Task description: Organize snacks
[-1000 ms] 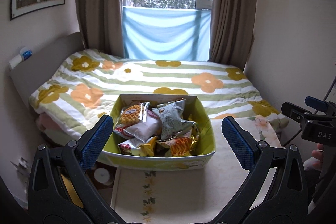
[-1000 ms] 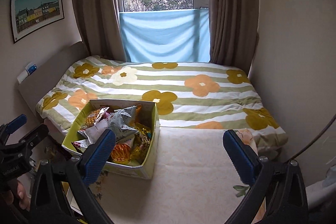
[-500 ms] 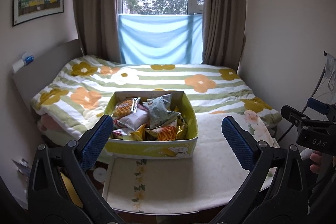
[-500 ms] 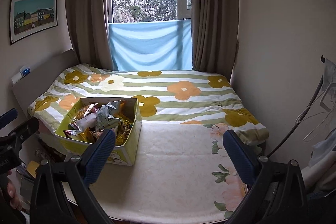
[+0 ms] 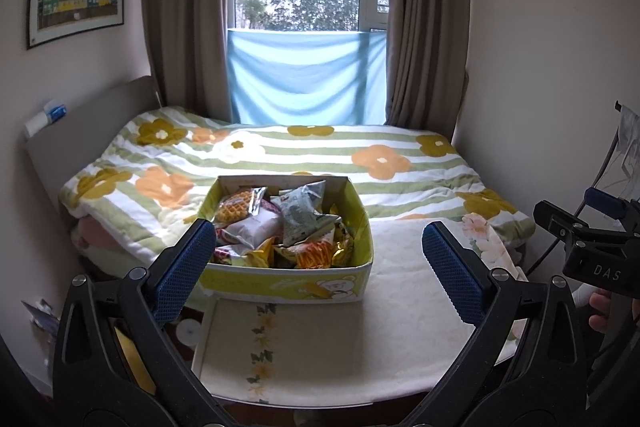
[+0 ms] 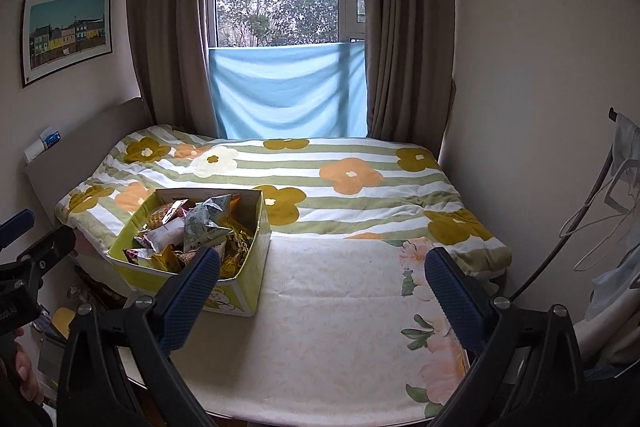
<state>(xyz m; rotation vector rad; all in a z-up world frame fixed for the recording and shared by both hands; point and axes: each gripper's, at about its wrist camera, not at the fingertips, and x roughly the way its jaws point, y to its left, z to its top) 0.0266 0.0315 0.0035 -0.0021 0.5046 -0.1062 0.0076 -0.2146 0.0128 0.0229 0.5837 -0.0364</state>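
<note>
Currently both claws, left claw (image 5: 316, 259) and right claw (image 6: 322, 285), are spread and empty; approach the snack box (image 5: 288, 281) at the bed's left edge squarely

We see the yellow-green snack box (image 5: 288, 285) at the left part of the cream-covered counter (image 5: 360, 339), its top open and heaped with wrapped snacks (image 5: 280, 231), so entry from above meets only the packets themselves. To the box's right the counter (image 6: 352, 307) lies bare up to the flowered bed (image 6: 320, 179) that borders its far edge, giving us wide room to pass or set things down. Both the left gripper (image 5: 320, 267) and the right gripper (image 6: 324, 291) hang with fingers (image 5: 182, 267) spread well apart, short of the box, touching nothing.
</note>
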